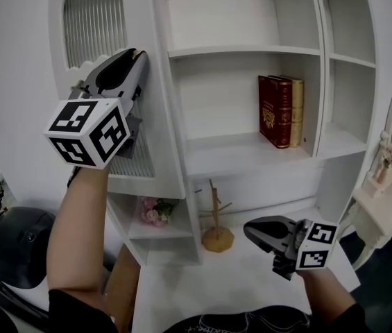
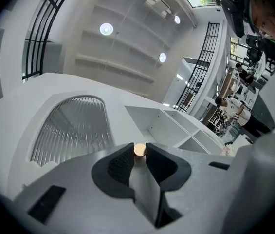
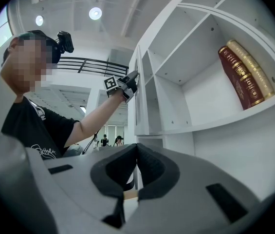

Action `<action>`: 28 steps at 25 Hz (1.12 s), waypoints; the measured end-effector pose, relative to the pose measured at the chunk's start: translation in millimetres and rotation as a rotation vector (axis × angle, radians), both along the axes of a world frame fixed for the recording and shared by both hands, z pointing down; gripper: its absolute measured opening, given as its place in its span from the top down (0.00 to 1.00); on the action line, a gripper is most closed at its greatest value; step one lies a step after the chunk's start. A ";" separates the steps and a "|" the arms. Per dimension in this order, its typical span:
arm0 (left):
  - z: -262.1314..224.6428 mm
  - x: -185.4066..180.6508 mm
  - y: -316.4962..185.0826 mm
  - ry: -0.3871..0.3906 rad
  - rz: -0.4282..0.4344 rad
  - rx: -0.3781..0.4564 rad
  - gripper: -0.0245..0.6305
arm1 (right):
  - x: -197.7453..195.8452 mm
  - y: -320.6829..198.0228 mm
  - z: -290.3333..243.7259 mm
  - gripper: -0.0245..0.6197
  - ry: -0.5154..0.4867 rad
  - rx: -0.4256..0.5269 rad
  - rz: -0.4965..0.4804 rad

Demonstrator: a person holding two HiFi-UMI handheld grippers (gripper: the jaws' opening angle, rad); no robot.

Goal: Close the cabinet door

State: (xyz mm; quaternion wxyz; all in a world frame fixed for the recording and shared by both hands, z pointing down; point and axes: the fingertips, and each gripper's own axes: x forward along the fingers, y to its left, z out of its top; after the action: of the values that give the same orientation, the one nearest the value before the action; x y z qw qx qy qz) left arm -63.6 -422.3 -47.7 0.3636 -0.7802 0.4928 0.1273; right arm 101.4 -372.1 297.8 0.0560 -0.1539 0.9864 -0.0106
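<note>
The cabinet door (image 1: 157, 116), a white panel with an arched pane of ribbed glass, is found at the left of the cabinet (image 1: 244, 50), in front of its left compartment. Its right edge is judged to be the free one, standing a little proud of the shelves; how far it is ajar cannot be told. The left gripper (image 1: 140, 53) is raised against the door's face, and its jaws are closed on the small round knob (image 2: 139, 150), which is pinched between the pad tips, with the glass to its left and the open shelves to its right. The door thus lies straight ahead of these jaws, its long axis upright, and the coming move is judged to be a push toward the cabinet until the free edge meets the frame. The right gripper (image 1: 249, 229) is held low over the white tabletop (image 1: 237, 290), well apart from the door and much the farther of the two, its jaws shut together on nothing. Nothing is seen in the door's path: the books (image 1: 280, 109) are set back on the middle shelf, and the flowers (image 1: 155, 210) and wooden stand (image 1: 216, 220) lie below the door's lower edge.
</note>
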 end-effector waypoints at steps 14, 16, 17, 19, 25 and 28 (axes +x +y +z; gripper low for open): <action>0.2 3.7 -35.5 0.007 -0.063 -0.014 0.84 | 20.9 -12.7 3.9 0.95 0.005 -0.006 0.020; 0.7 4.1 -40.0 0.011 -0.070 -0.014 0.84 | 22.6 -14.3 6.0 0.95 0.007 -0.008 0.019; 0.9 4.3 -42.2 0.011 -0.077 -0.012 0.84 | 23.6 -14.9 7.1 0.95 0.008 -0.010 0.019; 0.9 4.2 -46.6 0.007 -0.097 -0.008 0.84 | 25.4 -16.5 9.0 0.95 0.009 -0.014 0.017; 1.5 5.0 -59.5 -0.010 -0.130 -0.016 0.84 | 34.2 -22.8 21.2 0.95 0.001 -0.044 0.023; 1.2 3.8 -66.3 0.005 -0.131 -0.020 0.84 | 38.5 -26.0 26.8 0.95 -0.001 -0.058 0.030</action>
State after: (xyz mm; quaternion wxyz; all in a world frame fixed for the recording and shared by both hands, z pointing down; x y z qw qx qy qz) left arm -59.8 -488.6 -46.5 0.3621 -0.7497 0.5448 0.1001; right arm 140.0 -398.2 324.6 0.0520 -0.1705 0.9832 -0.0386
